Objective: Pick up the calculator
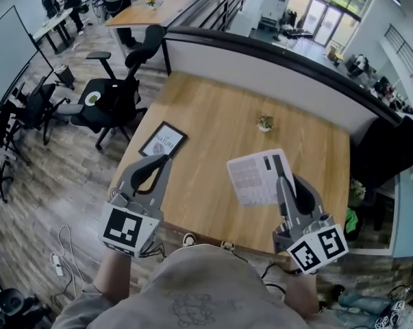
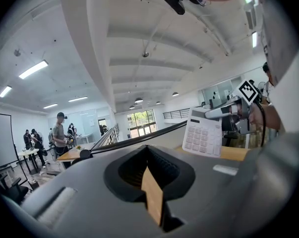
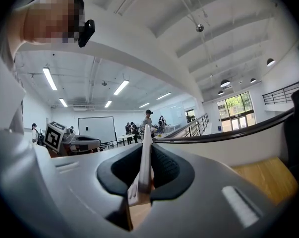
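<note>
Right hand-held gripper (image 1: pixel 282 180) of mine pinches calculator (image 1: pixel 258 177) by its edge | calculator up off desk (image 1: pixel 213 122), keys facing my left | left hand-held gripper (image 1: pixel 164 161) pressed together, holding nothing

Quick tally from the head view: 1 calculator (image 1: pixel 259 177), 2 grippers (left gripper (image 1: pixel 160 161), right gripper (image 1: pixel 283 182)), 1 framed print (image 1: pixel 163 140), 1 tiny potted plant (image 1: pixel 264 123), 1 wooden table (image 1: pixel 213 108). Also 1 white power strip (image 1: pixel 56 264) on the floor, and 1 more table (image 1: pixel 141 12) way in the back.
</note>
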{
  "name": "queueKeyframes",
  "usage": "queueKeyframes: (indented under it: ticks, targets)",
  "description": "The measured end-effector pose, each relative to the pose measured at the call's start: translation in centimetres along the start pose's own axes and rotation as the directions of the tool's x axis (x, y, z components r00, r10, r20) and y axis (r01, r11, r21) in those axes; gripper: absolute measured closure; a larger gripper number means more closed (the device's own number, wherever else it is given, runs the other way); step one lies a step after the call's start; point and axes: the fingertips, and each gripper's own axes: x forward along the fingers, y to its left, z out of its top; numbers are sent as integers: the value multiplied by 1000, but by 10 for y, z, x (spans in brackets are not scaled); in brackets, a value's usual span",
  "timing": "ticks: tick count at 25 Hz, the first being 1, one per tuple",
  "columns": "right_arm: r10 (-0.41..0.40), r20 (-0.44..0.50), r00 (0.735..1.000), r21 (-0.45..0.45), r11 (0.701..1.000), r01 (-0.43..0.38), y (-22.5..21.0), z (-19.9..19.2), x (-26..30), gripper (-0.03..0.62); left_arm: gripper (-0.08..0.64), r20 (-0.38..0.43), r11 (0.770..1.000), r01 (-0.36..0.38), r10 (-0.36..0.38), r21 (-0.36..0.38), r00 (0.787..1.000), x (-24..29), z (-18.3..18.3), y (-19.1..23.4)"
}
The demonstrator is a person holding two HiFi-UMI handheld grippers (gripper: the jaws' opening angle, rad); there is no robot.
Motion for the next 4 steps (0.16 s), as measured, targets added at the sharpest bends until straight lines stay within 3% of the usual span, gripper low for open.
queueKeyframes:
  ticks: [4]
  targets:
    - [32, 1, 999, 18, 999, -32, 5, 9, -4, 535, 558, 5, 1000, -3, 3, 14, 1000, -4, 10, -4]
